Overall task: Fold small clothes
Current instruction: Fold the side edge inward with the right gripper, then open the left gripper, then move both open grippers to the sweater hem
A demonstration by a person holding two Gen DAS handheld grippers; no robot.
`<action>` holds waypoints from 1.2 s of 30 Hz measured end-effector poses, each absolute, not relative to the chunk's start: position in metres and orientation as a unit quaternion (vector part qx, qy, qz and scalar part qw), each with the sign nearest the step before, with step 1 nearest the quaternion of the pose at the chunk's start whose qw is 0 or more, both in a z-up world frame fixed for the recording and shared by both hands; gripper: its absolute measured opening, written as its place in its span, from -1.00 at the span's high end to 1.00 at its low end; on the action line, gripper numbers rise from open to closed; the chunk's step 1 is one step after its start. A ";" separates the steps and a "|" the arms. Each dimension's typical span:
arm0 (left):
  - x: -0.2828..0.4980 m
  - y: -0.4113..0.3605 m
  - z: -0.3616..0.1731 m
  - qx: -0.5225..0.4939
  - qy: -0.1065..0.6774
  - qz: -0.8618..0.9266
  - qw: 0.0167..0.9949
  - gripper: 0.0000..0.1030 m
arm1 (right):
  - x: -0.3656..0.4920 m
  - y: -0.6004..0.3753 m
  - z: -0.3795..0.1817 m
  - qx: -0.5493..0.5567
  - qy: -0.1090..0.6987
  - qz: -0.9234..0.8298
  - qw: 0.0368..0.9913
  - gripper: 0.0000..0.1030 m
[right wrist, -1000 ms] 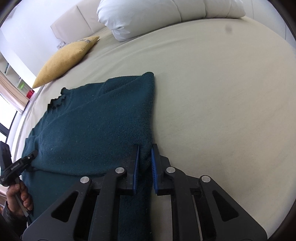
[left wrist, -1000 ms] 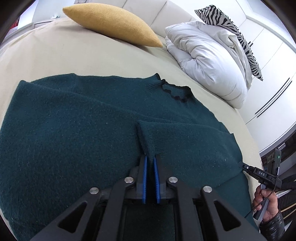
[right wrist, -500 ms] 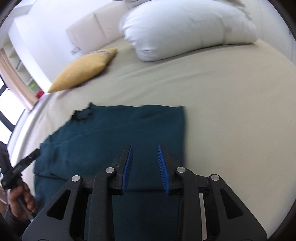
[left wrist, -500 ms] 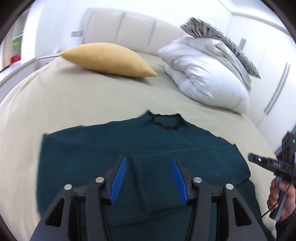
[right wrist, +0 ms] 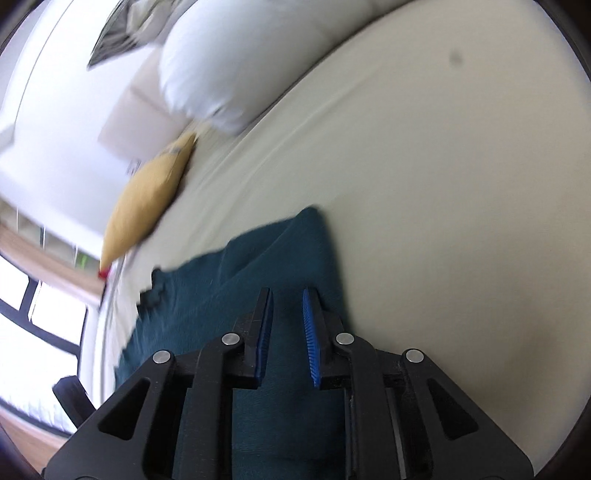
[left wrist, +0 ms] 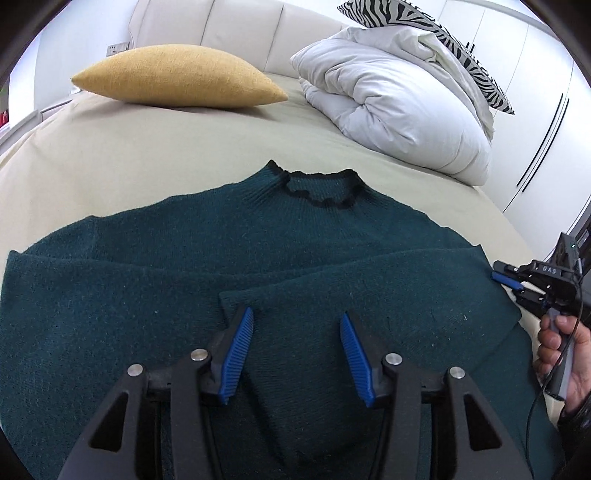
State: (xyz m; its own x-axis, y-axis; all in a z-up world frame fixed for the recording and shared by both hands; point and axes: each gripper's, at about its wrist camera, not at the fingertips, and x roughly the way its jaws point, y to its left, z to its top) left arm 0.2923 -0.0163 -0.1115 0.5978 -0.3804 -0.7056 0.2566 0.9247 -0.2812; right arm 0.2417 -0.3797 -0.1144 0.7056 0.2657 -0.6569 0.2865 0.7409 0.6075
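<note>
A dark green sweater with a black scalloped collar lies flat on the beige bed, both sleeves folded in across its body. My left gripper hovers over the folded sleeve ends, open, with nothing pinched between its blue pads. In the left wrist view my right gripper sits at the sweater's right edge, held by a hand. The right wrist view is blurred and tilted. There my right gripper is above the sweater's side, its jaws closing with a narrow gap and nothing pressed between the pads.
A yellow cushion lies at the head of the bed, beside a white bunched duvet with a zebra-print pillow on it. Bare sheet stretches right of the sweater. White wardrobe doors stand on the right.
Both grippers let go of the folded sleeves and drew back from the sweater. The left jaws spread wide. The right view has rolled and its jaws have narrowed again.
</note>
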 end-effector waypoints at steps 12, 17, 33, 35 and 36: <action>0.285 -0.014 -0.106 -0.089 0.412 -0.179 0.889 -0.02 | 0.187 -0.334 -0.110 0.290 0.449 0.071 0.842 0.60; 0.242 0.024 -0.092 -0.156 0.432 -0.177 0.870 -0.28 | 0.138 -0.375 -0.086 0.348 0.399 0.023 0.848 0.40; 0.000 0.153 -0.099 -0.281 0.495 -0.157 0.807 -0.63 | -0.068 -0.349 -0.046 0.278 0.476 0.089 0.830 -0.05; -0.016 0.151 -0.101 -0.287 0.494 -0.166 0.803 -0.63 | -0.080 -0.347 -0.053 0.280 0.488 0.083 0.822 -0.05; -0.021 0.150 -0.104 -0.293 0.495 -0.172 0.800 -0.63 | -0.084 -0.346 -0.057 0.283 0.495 0.082 0.817 -0.05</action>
